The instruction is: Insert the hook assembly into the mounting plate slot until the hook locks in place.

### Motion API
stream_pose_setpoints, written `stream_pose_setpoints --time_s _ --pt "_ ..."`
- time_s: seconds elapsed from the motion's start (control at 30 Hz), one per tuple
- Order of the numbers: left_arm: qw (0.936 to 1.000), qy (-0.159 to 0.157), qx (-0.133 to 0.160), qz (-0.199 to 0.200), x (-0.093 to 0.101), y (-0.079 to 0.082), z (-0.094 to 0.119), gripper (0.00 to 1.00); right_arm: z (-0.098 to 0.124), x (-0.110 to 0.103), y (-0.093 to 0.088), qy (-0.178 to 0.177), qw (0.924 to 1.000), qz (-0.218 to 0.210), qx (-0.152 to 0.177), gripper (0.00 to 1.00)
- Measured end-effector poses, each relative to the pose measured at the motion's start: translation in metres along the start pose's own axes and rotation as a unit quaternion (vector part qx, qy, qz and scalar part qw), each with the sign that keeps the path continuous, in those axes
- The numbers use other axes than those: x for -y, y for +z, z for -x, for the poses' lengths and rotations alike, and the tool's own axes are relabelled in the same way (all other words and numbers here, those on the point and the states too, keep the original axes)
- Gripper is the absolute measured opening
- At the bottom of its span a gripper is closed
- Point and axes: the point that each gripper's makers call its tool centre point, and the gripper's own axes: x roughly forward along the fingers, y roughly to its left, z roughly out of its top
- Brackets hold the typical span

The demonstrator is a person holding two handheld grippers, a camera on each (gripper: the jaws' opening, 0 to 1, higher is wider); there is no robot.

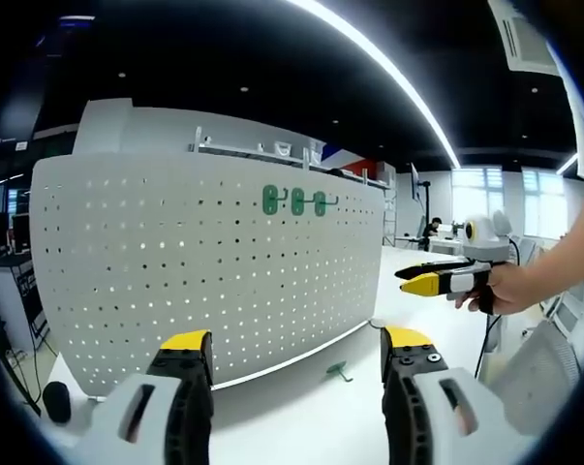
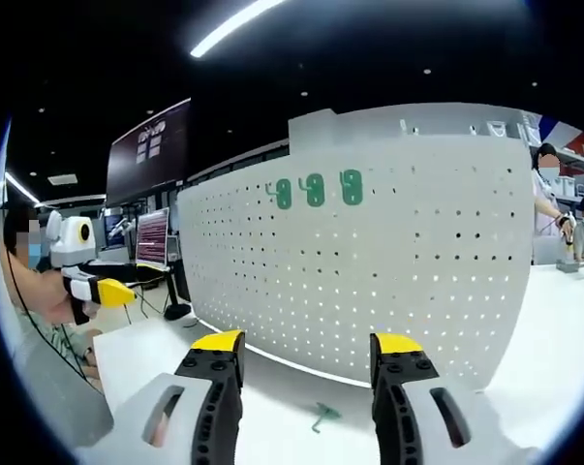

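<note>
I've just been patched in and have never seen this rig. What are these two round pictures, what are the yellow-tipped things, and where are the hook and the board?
No robot here: a person holds a two-jaw gripper in each hand, and each carries a fisheye camera looking along its own jaws. In the left gripper view the left gripper rises from the bottom, jaws apart and holding nothing; the right gripper shows at the right, held in a hand. In the right gripper view the right gripper is also open and holding nothing. Ahead stands a white pegboard on a white table, with three green hooks already hanging near its top. One loose green hook lies on the table in front of the board.
</note>
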Motion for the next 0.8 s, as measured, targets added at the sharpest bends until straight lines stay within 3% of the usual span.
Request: stream_pose_setpoints --time_s 0.8 --pt "0.9997 -0.005 -0.023 -0.001 0.0 -0.019 0.011 0.73 0.028 -0.009 -0.036 0.004 0.9988 -0.022 -0.043 0.55"
